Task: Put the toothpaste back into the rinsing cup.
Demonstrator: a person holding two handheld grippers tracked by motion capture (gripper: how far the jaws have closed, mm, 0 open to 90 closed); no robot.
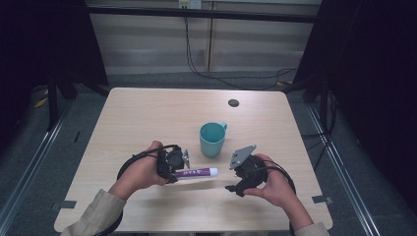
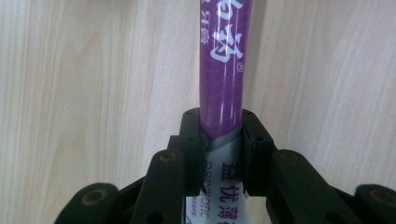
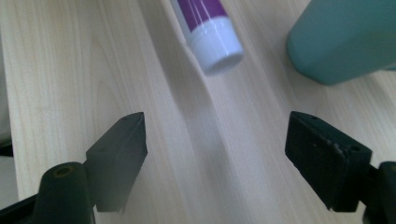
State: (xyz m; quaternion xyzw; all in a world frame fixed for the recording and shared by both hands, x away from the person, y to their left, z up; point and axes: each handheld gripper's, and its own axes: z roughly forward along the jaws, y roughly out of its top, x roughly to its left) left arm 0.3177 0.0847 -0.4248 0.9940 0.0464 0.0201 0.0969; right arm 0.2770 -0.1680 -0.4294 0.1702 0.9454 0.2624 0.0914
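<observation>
Over the table [image 1: 147, 113], left claw [image 1: 178, 172] grips tube [image 1: 196, 173] level.

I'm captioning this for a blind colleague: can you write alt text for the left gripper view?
The left gripper has its two black jaws clamped on the flat crimped end of a purple toothpaste tube. The tube runs away from the camera over a pale wooden table.
</observation>
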